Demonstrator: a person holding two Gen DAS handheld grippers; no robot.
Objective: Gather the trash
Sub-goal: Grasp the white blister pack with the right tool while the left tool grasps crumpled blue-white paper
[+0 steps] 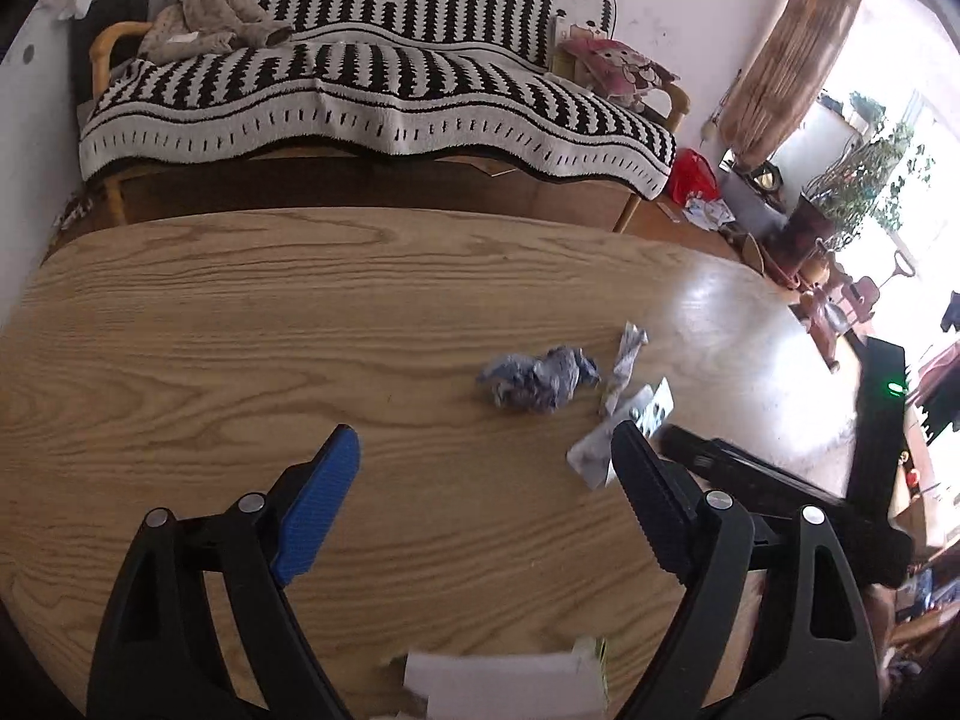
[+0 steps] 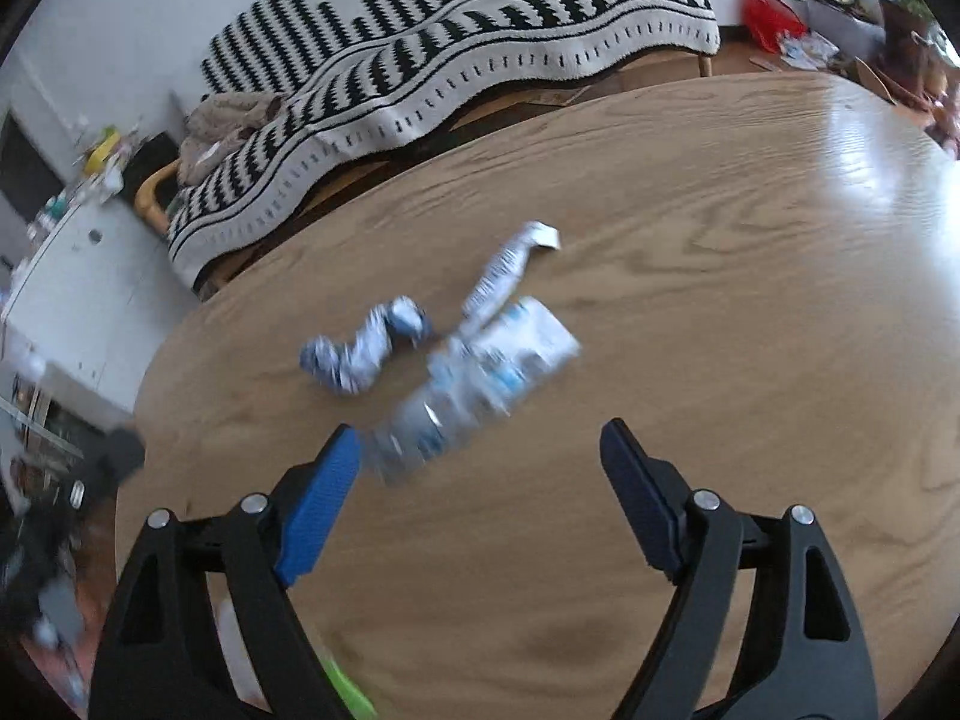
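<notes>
Three pieces of trash lie close together on the oval wooden table (image 1: pixel 240 324). They are a crumpled blue-and-white wrapper (image 1: pixel 537 381), a twisted white wrapper (image 1: pixel 624 366) and a flattened silvery packet (image 1: pixel 591 450), partly hidden by my finger. My left gripper (image 1: pixel 485 435) hovers open just short of them, with nothing between its fingers. In the right wrist view, which is blurred, the crumpled wrapper (image 2: pixel 360 354), the twisted wrapper (image 2: pixel 510 267) and the packet (image 2: pixel 480 384) lie just ahead of my right gripper (image 2: pixel 480 433). It is open, and the packet's near end is beside its blue finger (image 2: pixel 324 498).
A sofa under a black-and-white blanket (image 1: pixel 372 102) stands behind the table's far edge. A red bag (image 1: pixel 693 177), papers and potted plants (image 1: pixel 852 198) are on the floor at right. A white box (image 1: pixel 504 684) sits under my left gripper. The right tool's black body (image 1: pixel 780 498) is close at right.
</notes>
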